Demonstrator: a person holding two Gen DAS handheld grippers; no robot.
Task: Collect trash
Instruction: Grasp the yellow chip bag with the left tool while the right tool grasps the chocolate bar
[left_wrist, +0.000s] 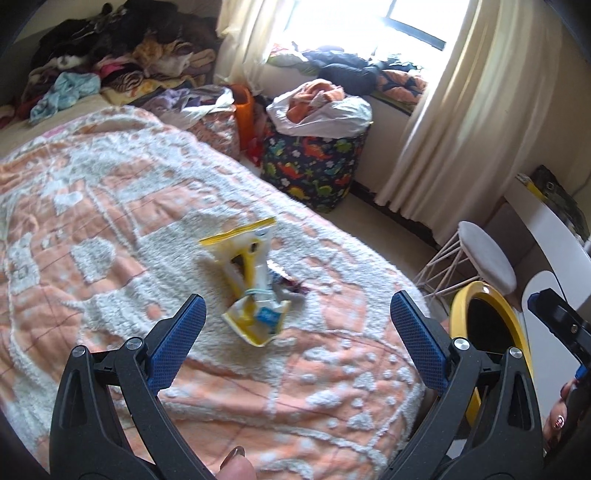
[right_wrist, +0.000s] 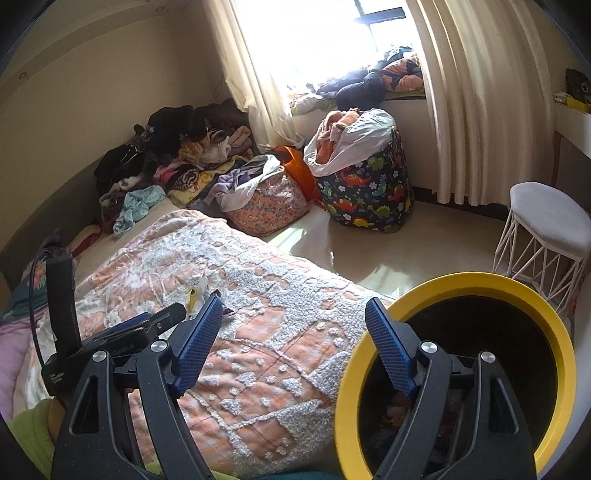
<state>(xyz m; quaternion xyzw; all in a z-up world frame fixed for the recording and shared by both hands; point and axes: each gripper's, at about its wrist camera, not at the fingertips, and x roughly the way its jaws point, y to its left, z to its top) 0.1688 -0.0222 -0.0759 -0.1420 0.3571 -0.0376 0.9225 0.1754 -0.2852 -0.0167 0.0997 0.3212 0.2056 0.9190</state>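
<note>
Plainly little is collected yet: the yellow wrapper (left_wrist: 250, 284) lies on the bedspread (left_wrist: 110, 206), well left of the yellow bin (right_wrist: 458, 373), unheld. Left gripper (left_wrist: 297, 310) hovers before it, jaws wide; right gripper (right_wrist: 293, 317) gapes empty at the bin's rim.

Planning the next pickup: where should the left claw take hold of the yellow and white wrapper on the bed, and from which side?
Probably at the pinched waist of the yellow and white wrapper, where a band cinches it narrow. It stands crumpled on the blanket, right ahead of the open left claw, so come straight forward, one finger on each side of the waist.
</note>
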